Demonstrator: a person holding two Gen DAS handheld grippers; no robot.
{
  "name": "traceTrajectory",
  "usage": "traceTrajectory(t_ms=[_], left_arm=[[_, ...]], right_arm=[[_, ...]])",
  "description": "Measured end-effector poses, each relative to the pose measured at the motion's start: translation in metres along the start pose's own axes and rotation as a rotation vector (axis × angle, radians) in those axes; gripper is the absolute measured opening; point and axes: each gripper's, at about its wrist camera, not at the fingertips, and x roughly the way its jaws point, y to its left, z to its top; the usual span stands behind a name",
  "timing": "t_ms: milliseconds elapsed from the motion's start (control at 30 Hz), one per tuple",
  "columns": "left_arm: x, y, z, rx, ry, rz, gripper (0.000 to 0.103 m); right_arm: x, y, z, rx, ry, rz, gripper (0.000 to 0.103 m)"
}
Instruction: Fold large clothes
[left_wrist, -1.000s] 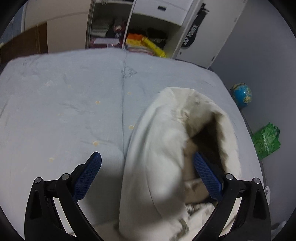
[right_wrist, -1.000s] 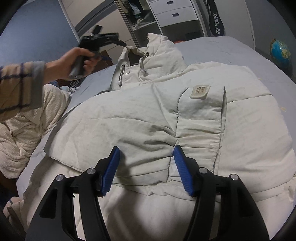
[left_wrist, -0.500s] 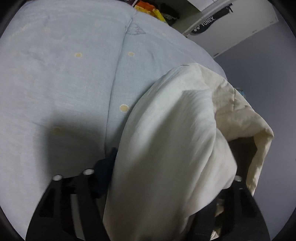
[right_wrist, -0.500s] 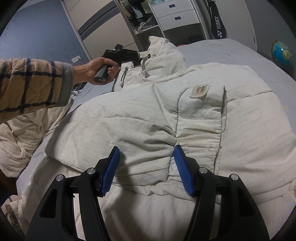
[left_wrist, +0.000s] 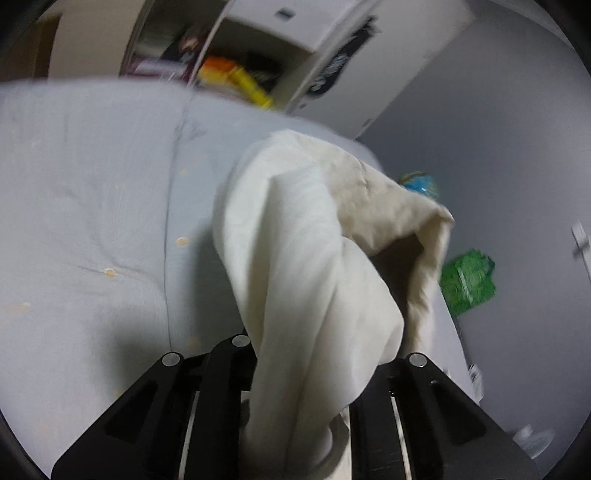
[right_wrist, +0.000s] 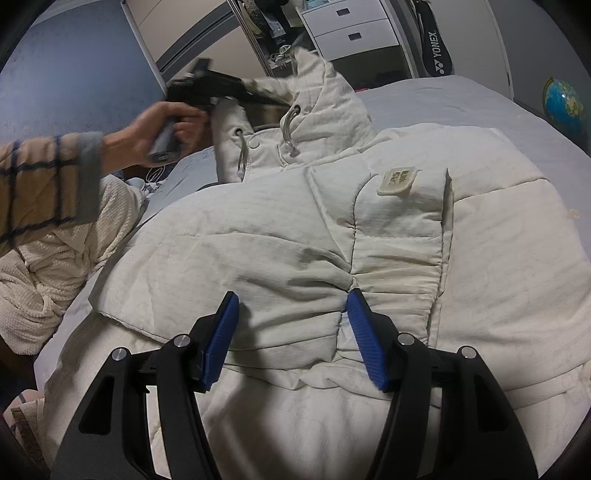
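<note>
A cream padded hooded jacket (right_wrist: 295, 236) lies spread on the pale blue bed (right_wrist: 461, 99). My left gripper (left_wrist: 317, 354) is shut on the jacket's hood (left_wrist: 314, 236) and holds it lifted off the bed; its pads are hidden by the cloth. In the right wrist view the same gripper (right_wrist: 207, 88) shows at the hood's edge (right_wrist: 317, 85), held by a hand. My right gripper (right_wrist: 291, 317) is open, its blue pads (right_wrist: 221, 339) resting on the jacket's front, just below a folded flap with a label (right_wrist: 397, 181).
A wardrobe with open shelves (left_wrist: 221, 55) and white drawers (right_wrist: 351, 26) stands behind the bed. A globe (right_wrist: 563, 101) and a green bag (left_wrist: 467, 282) sit on the floor to the right. A cream knitted garment (right_wrist: 48, 266) lies at the left.
My left gripper closed on the hood and lifted it up off the bed. My right gripper stayed open and still on the jacket's front.
</note>
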Motion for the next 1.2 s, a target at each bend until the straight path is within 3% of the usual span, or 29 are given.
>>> traceTrajectory(t_ms=[133,267,467,667,900,1033,1200], left_arm=[[-0.04,-0.043,-0.041,0.145,-0.023,0.019,0.016],[-0.067,-0.072,-0.082,0.227,-0.042,0.037,0.018],[-0.08,-0.091,-0.141,0.234,-0.067,0.059,0.021],[-0.086,-0.094,-0.182,0.248,-0.07,0.091,0.022],[-0.084,-0.093,-0.199,0.273,-0.076,0.114,0.024],[-0.09,-0.095,-0.212,0.284,-0.073,0.12,0.026],[-0.098,-0.091,-0.216,0.265,-0.07,0.119,0.026]], right_arm=[[0.001,0.001,0.0,-0.003,0.003,-0.006,0.058],[0.002,0.005,0.001,-0.017,0.011,-0.03,0.058],[0.001,0.011,0.006,-0.012,0.03,-0.048,0.057],[-0.032,0.012,0.024,0.111,0.04,0.022,0.057],[-0.073,0.031,0.089,0.092,-0.039,0.052,0.058],[-0.072,0.064,0.141,-0.041,-0.068,0.011,0.08],[-0.052,0.092,0.201,-0.171,-0.088,-0.077,0.082]])
